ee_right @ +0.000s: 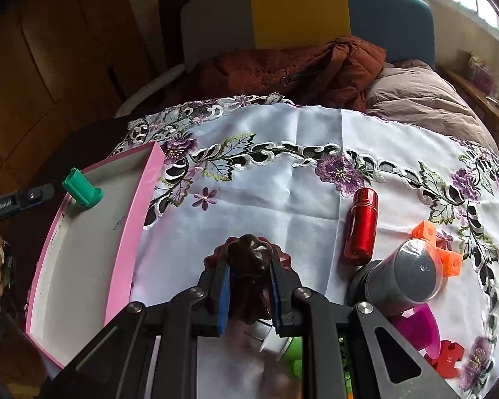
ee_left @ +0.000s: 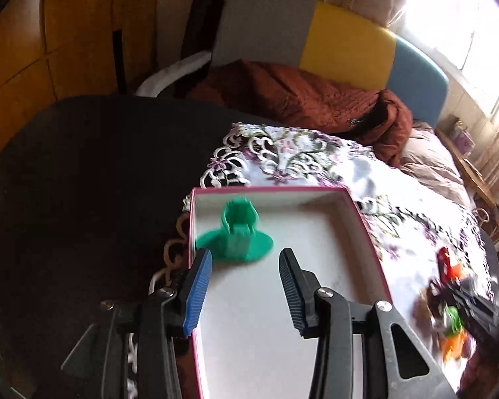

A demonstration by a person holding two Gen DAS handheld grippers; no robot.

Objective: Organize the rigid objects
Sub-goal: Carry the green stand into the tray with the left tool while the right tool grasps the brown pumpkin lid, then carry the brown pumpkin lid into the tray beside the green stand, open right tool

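Right tool clamped on dark brown piece, probably bound for pink box at left, where left tool hangs apart near green stand.

My blue-padded fingers grip a dark brown piece; pink-walled box holds a green piece; cloth white with purple flowers.

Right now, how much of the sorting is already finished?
Done: only the green piece stands in the pink box. In hand: the right gripper clamps a dark brown object; the left gripper is open. Left: red cylinder, orange cubes, grey container.
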